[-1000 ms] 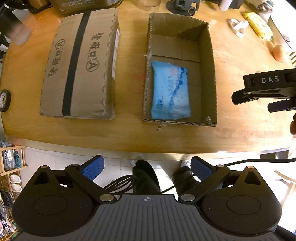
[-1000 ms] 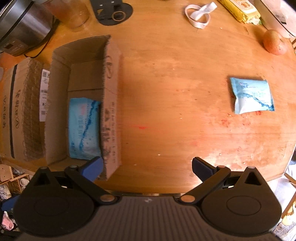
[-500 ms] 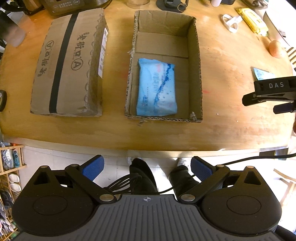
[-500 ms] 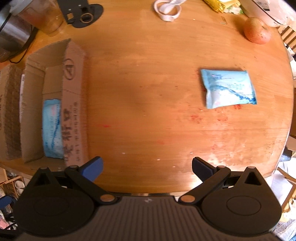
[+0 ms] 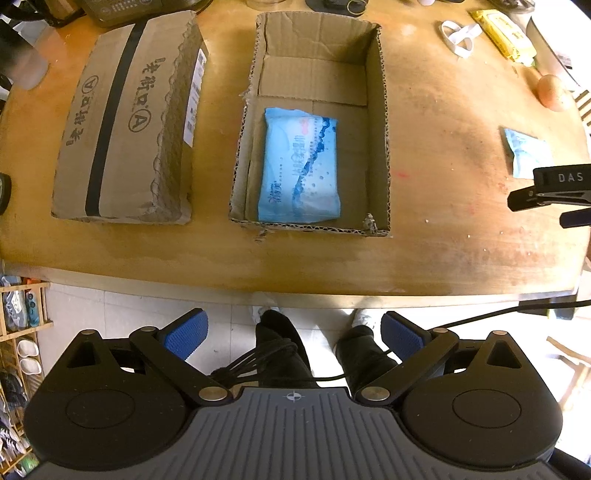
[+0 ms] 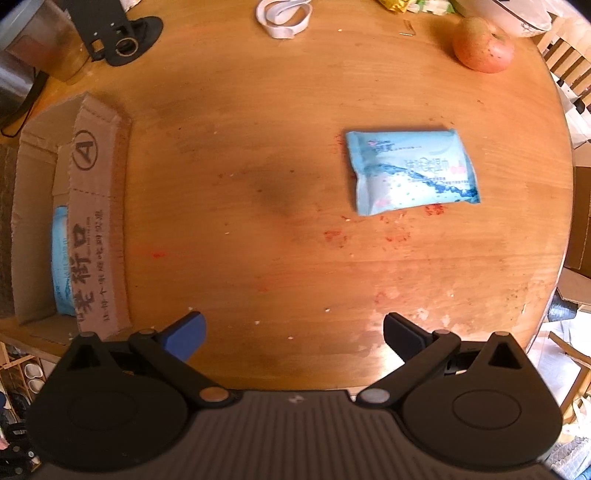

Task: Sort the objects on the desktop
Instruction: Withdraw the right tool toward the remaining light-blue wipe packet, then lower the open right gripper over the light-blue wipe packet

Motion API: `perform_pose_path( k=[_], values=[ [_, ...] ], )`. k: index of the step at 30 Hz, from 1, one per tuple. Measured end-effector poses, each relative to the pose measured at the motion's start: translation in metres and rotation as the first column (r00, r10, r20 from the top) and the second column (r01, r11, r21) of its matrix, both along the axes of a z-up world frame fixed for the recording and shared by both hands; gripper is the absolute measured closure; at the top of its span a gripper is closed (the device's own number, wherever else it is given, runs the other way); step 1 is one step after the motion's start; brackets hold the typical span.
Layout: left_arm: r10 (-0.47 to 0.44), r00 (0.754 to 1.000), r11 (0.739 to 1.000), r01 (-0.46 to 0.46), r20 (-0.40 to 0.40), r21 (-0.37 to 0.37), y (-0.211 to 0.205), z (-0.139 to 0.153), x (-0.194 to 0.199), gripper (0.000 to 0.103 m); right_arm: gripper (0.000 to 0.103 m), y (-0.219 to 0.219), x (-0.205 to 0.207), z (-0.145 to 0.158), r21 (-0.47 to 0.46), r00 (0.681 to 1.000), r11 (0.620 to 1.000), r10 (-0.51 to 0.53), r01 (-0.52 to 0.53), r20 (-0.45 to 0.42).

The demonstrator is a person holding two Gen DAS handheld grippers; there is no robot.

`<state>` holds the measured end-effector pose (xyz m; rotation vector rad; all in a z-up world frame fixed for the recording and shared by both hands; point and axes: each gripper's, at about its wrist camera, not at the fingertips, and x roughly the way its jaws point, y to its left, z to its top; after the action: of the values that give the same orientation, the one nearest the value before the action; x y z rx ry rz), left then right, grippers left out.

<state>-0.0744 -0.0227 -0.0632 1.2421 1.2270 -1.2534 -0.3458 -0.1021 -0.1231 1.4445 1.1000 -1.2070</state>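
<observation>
On the left wrist view:
Table (image 5: 443,240): round-edged wood, worn and scuffed, speckled with red marks and crumbs.
Open box (image 5: 380,122): corrugated cardboard, flaps torn off rough, rectangular, seated mid-table.
Packed wipes (image 5: 299,166): soft, glossy blue plastic pack, laid flat inside the open box toward its near-left corner.
Closed box (image 5: 122,122): same cardboard, black tape stripe down the top, printed characters and a circled A, parked just left of the open one, not touching.
Left gripper (image 5: 291,332): held off the table edge over the floor, blue textured pads spread wide, nothing between them.
Right gripper (image 5: 546,192): only a black side piece is seen at the right edge, close to the loose pack.

On the right wrist view:
Loose wipes (image 6: 410,170): pillowy blue-white pack, crimped ends, lying flat on bare wood, well apart from the open box (image 6: 99,221).
Right gripper (image 6: 293,332): hovered over the near part of the table, fingers wide apart and empty, loose pack ahead and a bit right.
Apple (image 6: 482,44): round, reddish-yellow, far right.
White strap (image 6: 284,18): looped ribbon-like band at the far edge.
Black stand (image 6: 118,33): flat matte base with a metal ring, far left.
</observation>
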Motion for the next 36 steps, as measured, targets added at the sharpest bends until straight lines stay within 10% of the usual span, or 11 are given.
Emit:
perform_pose_path(
  k=[36],
  values=[
    [-0.031,0.999,1.0,0.031,-0.021,-0.006,0.002,-0.006,-0.093,0.0,0.0,0.025,-0.103,-0.017,0.002,0.998,0.998,-0.059,0.059,-0.002]
  ],
)
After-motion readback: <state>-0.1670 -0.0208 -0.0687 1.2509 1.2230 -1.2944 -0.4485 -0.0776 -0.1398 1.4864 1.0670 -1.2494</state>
